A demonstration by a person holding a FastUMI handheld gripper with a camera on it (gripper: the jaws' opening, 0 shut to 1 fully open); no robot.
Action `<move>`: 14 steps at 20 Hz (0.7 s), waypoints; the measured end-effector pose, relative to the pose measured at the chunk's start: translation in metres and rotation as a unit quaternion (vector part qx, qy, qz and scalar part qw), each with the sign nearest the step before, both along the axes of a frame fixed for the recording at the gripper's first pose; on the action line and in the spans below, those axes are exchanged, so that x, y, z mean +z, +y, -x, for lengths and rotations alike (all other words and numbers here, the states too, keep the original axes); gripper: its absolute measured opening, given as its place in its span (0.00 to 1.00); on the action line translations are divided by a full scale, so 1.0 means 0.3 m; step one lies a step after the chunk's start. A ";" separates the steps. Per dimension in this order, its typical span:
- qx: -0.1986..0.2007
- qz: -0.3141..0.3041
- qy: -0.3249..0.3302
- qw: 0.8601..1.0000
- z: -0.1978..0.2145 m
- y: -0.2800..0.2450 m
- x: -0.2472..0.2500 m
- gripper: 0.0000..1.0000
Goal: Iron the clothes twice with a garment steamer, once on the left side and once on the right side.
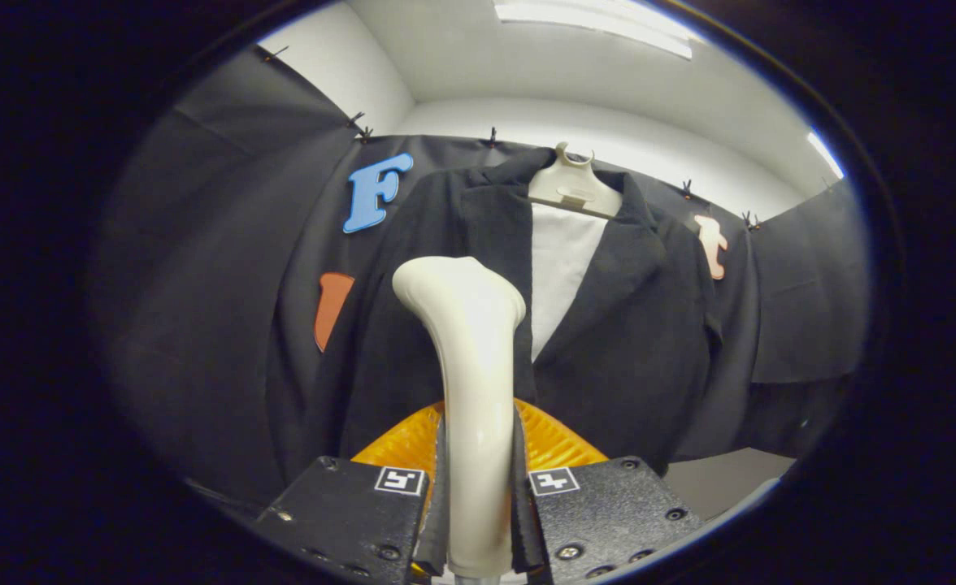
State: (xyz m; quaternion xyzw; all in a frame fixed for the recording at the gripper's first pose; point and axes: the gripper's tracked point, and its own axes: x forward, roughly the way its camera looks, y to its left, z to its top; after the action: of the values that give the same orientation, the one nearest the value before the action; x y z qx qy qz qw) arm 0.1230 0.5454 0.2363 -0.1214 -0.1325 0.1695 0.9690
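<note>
So the gripper (pixel 478 487) is clamped around the garment steamer (pixel 470 390), one finger pressed on each side of the handle, holding it upright. The steamer is a smooth, glossy cream-white thing, with a slim handle that rises between the fingers and flares into a rounded, bulbous head leaning a bit to the left at the top. Can't see the steam plate from here since the head is turned away toward the clothing.

Just beyond the steamer hangs a black suit jacket (pixel 624 341), matte and slightly textured, with wide notched lapels falling open. Under it is a white shirt (pixel 563 268) showing as a narrow V between the lapels. Both are on a cream plastic hanger (pixel 573 185) hooked over the top of the booth's black cloth wall (pixel 202 268). The steamer head sits in front of the jacket's left panel, covering part of the lapel there. Whether it actually touches the fabric, I can't tell.

Low down behind the fingers there's an orange ribbed piece (pixel 555 443) fanning out on both sides of the handle.
</note>
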 end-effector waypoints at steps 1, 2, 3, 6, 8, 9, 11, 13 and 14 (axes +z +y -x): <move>0.000 0.002 0.005 1.000 0.009 -0.004 -0.024 0.33; 0.001 0.004 0.009 1.000 0.019 -0.014 -0.042 0.33; 0.001 0.006 0.012 1.000 0.025 -0.021 -0.058 0.33; -0.005 0.022 0.024 0.999 0.033 -0.041 -0.136 0.33; -0.003 0.032 0.032 0.999 0.042 -0.048 -0.189 0.33; -0.003 0.037 0.039 0.999 0.043 -0.047 -0.218 0.33; -0.008 0.046 0.074 0.996 0.044 -0.057 -0.294 0.33; -0.015 0.063 0.081 0.995 0.049 -0.062 -0.345 0.34; -0.013 0.064 0.096 0.993 0.056 -0.061 -0.375 0.33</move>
State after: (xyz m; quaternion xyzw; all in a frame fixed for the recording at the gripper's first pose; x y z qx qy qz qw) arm 0.1061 0.5271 0.1237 -0.1678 -0.0260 0.1762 0.9696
